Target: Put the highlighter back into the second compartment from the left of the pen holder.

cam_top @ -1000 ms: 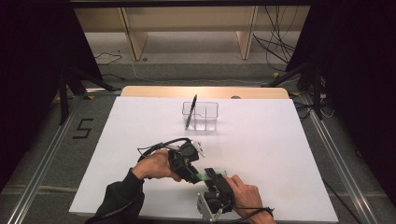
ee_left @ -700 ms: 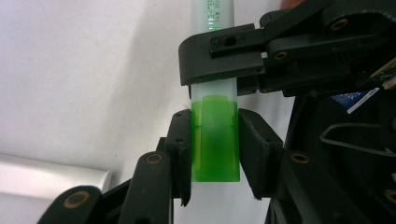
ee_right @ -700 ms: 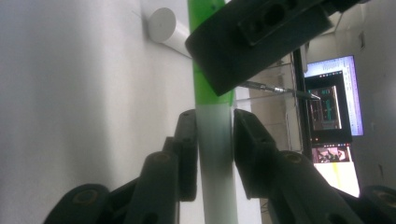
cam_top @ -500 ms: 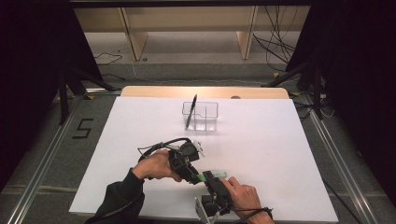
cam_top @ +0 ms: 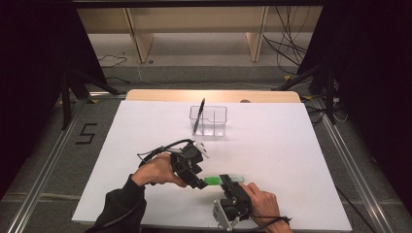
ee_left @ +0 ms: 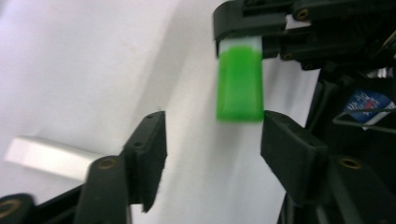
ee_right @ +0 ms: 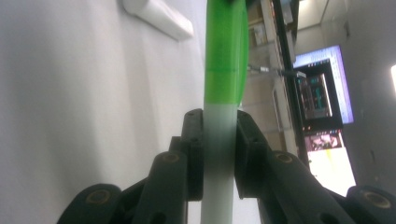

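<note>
Since a second ago my right gripper [cam_top: 232, 180] has pulled back toward me while the left gripper [cam_top: 197, 182] has kept its place, so the green marker [cam_top: 214, 180] now spans the gap between them above the white table [cam_top: 291, 145]; I judge the two are about to pull the cap from the barrel. The right tongs are clamped tight on the marker's white end [ee_right: 218, 154], while the left tongs stand wide apart around the green end, gripping nothing. A white cap-like piece [ee_left: 49, 156] lies on the table beside them, and the clear organiser [cam_top: 210, 120] with a black pen [cam_top: 198, 115] stands well beyond.
</note>
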`<act>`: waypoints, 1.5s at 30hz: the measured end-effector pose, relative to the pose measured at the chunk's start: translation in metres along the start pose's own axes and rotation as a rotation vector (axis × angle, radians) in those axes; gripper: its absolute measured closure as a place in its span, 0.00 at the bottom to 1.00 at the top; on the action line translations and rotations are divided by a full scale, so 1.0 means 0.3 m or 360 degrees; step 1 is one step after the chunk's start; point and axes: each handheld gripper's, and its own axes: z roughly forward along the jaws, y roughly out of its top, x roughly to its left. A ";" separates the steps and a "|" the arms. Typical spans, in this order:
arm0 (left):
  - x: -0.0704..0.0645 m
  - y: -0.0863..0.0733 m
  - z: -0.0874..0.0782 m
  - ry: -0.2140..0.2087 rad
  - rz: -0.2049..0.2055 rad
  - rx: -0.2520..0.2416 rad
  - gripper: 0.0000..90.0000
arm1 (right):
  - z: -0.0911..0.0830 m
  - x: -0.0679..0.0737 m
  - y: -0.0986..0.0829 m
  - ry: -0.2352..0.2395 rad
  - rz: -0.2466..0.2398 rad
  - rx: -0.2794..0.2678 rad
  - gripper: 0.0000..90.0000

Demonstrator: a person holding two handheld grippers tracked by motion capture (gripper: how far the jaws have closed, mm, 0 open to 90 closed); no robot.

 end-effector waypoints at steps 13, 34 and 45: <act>0.030 -0.027 -0.060 0.0089 -0.0057 -0.0192 0.29 | -0.006 -0.056 -0.072 -0.0019 0.0220 0.0005 0.86; 0.056 -0.199 -0.056 0.0305 -0.0264 -0.0770 0.19 | 0.031 -0.246 -0.188 0.0335 0.1324 -0.0186 0.86; 0.074 -0.306 -0.010 0.0437 -0.0499 -0.0888 0.17 | 0.109 -0.336 -0.221 0.0475 0.1740 -0.0301 0.86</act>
